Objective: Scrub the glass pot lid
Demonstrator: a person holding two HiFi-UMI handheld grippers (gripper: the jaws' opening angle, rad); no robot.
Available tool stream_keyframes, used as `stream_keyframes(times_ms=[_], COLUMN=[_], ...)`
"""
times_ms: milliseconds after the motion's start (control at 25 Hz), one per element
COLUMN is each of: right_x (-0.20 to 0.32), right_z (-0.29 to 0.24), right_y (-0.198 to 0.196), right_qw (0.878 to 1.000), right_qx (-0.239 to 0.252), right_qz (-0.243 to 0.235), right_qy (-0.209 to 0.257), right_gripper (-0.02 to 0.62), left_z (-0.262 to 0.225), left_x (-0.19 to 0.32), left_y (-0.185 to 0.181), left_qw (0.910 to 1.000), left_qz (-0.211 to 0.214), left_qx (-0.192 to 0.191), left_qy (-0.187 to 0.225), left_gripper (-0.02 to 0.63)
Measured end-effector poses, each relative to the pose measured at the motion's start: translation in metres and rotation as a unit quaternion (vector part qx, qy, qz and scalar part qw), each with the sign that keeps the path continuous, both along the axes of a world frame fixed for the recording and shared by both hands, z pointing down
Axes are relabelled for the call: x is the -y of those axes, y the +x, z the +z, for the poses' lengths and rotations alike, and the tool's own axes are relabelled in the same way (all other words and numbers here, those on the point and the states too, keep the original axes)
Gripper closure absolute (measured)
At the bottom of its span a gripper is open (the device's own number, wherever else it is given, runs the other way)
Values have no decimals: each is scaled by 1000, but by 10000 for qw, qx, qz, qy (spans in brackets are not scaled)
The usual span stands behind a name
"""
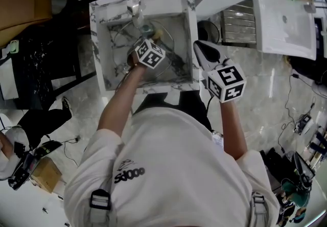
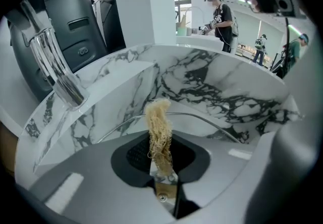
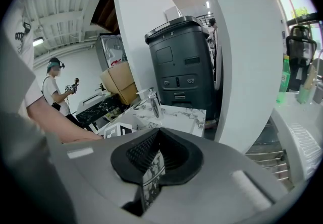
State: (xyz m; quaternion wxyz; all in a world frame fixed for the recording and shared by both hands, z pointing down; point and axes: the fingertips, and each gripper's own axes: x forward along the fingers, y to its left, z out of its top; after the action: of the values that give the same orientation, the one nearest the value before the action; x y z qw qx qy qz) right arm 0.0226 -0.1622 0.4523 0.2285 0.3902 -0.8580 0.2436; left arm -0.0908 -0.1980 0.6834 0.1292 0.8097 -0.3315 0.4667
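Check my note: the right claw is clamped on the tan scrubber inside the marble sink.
Wrong claw. The left claw is clamped on the tan scrubber inside the marble sink; the left gripper view shows it.

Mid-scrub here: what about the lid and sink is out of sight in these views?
- Glass pot lid: the left gripper view shows only a rim arc; the body of the left gripper cuts off the rest.
- Loofah contact with the lid: in the head view the marker cube covers it.
- Sink floor: mostly under the arm and cube.
- From the right gripper, the sink interior is hidden behind its wall.
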Motion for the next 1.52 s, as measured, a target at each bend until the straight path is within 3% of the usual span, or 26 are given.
stream_keyframes(times_ms=[280, 440, 600, 920, 1200, 1520], right_x=[-7, -11, -18, -31, -43, -52], right_z=[-2, -1, -1, -2, 0, 2], right_y=[-4, -4, -5, -8, -11, -18], right_qw=[9999, 9999, 9998, 9998, 9997, 9994], right_qx=[74, 94, 126, 167, 219, 308], right_qz=[66, 94, 116, 109, 99, 91], right_qy=[37, 48, 55, 95, 91, 91], right_gripper=[592, 592, 592, 592, 592, 592], left_z=[-4, -5, -2, -3, -17, -19], left_x=[-34, -64, -88, -121, -160, -187], left_y=[30, 43, 41, 28, 10, -25], left_qw=[9939, 9792, 9653, 9467, 9134, 8851], left_qz=[1016, 1868, 2389, 2842, 3465, 3838], left_qx=[-366, -602, -662, -757, -772, -519], left_qy=[-237, -512, -823, -1313, -1991, -2579], left_gripper=[555, 555, 555, 555, 555, 557])
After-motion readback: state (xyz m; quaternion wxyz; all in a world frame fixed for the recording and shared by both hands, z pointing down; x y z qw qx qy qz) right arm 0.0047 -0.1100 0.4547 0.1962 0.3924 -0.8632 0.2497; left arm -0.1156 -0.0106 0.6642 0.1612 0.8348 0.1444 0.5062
